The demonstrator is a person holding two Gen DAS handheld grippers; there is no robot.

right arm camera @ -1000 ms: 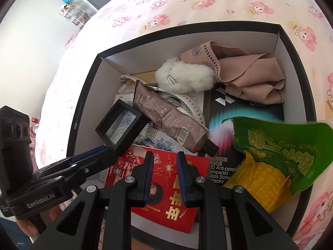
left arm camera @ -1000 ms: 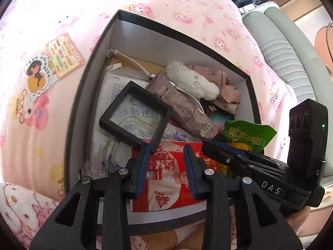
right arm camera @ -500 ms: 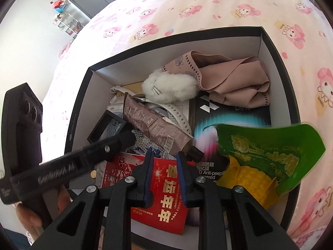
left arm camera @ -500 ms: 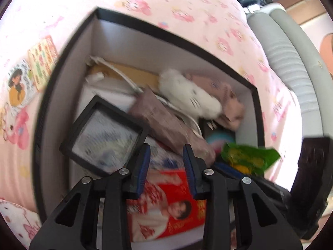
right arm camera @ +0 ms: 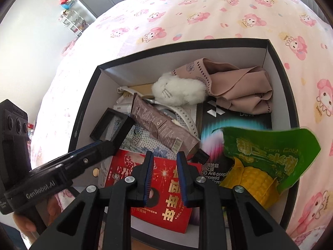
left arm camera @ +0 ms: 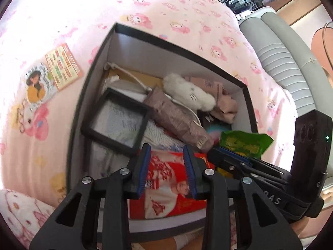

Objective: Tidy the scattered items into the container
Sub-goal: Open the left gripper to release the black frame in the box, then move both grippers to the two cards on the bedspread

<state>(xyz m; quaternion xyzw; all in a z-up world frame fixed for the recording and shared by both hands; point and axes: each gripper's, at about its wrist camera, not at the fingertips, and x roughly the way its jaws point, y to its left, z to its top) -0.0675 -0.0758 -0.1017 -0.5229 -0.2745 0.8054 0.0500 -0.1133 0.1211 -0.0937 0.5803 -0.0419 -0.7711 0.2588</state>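
Left gripper (left arm camera: pixel 166 166) gaped empty over box (left arm camera: pixel 218 70) | sticker card (left arm camera: pixel 52 73) lay outside, leftward, nearest left | right gripper (right arm camera: pixel 164 175) parted, empty

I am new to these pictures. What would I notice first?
A black box full of clutter sits on a pink cartoon bedsheet. Inside, a green corn packet lies at the right and a white plush near the back. Two cards lie outside on the sheet.

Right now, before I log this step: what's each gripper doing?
Left gripper: open, nothing between its pads.
Right gripper: narrowly open, holding nothing; the green corn packet lies beside it, not between the pads.
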